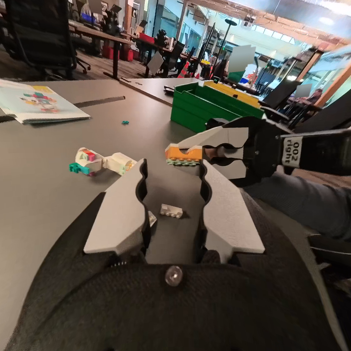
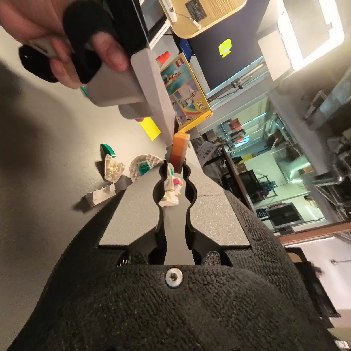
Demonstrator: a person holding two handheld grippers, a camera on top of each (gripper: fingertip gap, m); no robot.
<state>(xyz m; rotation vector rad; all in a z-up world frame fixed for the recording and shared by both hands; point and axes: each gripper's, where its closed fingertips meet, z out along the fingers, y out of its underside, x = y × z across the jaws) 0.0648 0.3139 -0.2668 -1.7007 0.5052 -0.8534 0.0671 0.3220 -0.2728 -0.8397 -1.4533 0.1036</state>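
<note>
Left wrist view: 2 hand-held grippers [image 1: 173,167], [image 1: 182,149].

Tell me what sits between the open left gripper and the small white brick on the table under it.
Nothing visible does. The left gripper is open, and the small white brick lies on the grey table in the gap between its fingers. A small pale piece lies beside the brick, partly hidden under one finger. The right gripper, shut on an orange brick assembly, is beyond the fingertips.

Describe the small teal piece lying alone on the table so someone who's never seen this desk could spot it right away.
Start at the green bin on the grey table, then look left toward the instruction booklet. The small teal piece lies between them on bare tabletop. Unlike the white brick model nearer the left gripper, it is tiny, single-coloured and alone.
</note>
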